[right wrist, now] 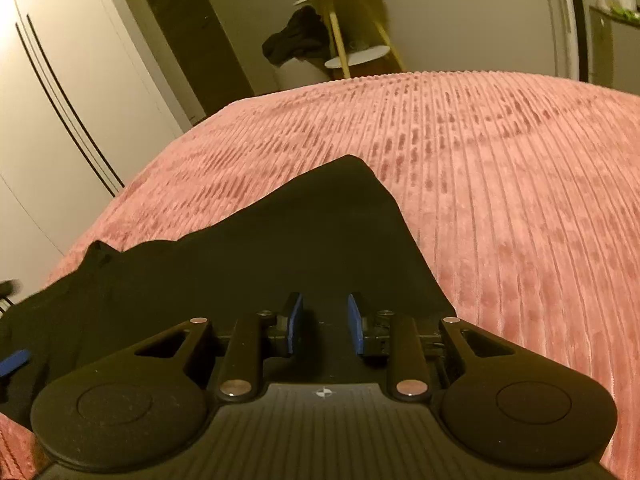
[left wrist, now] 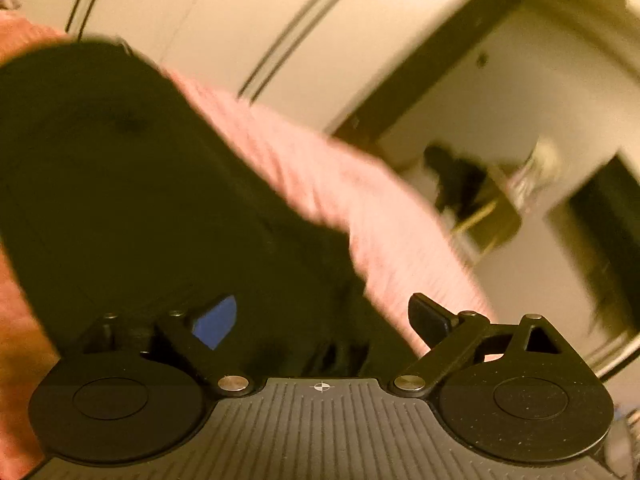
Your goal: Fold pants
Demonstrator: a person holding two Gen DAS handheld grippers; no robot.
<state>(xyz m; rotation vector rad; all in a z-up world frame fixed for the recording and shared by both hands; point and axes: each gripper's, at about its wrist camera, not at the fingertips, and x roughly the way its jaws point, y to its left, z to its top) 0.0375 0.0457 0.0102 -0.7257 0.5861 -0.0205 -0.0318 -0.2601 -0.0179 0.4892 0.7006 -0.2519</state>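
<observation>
- Black pants (right wrist: 256,248) lie on a pink ribbed bedspread (right wrist: 500,184), towards its left edge, one corner peaked up towards the far edge, likely mid-fold.
- Right gripper (right wrist: 325,324) hovers low over the near cloth, blue pads (right wrist: 295,322) apart with cloth between them, probably ready to pinch an edge.
- Left gripper (left wrist: 320,320) is tilted and blurred, spread wide over the pants, gripping nothing.
- Beyond the bed's far edge: white wardrobe (right wrist: 52,112), yellow side table (right wrist: 344,12).

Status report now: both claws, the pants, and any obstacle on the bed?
Left claw open wide, over pants, view blurred. Right claw open, nothing between pads. Black pants lying rumpled on pink bedspread. No obstacle seen on the bed.
</observation>
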